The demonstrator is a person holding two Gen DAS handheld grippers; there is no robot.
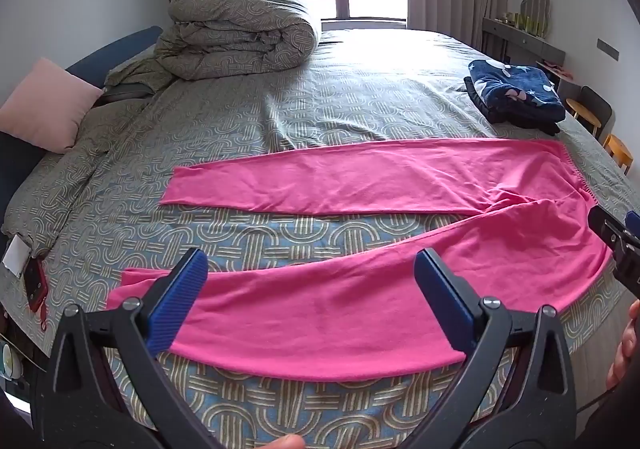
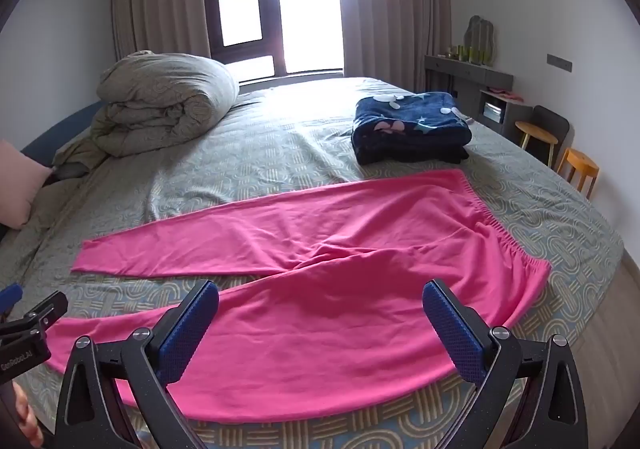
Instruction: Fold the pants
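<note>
Along the near edge of the bed (image 1: 280,117), left wrist view: pink pants (image 1: 360,185) lie flat, legs spread apart, no fold made yet. Left gripper (image 1: 310,293) hangs above the near leg, jaws wide, empty. Right wrist view: right gripper (image 2: 320,325) also gapes empty over the near leg, waistband toward the bed's right edge. Judgement: folding not started; every fold remains.
</note>
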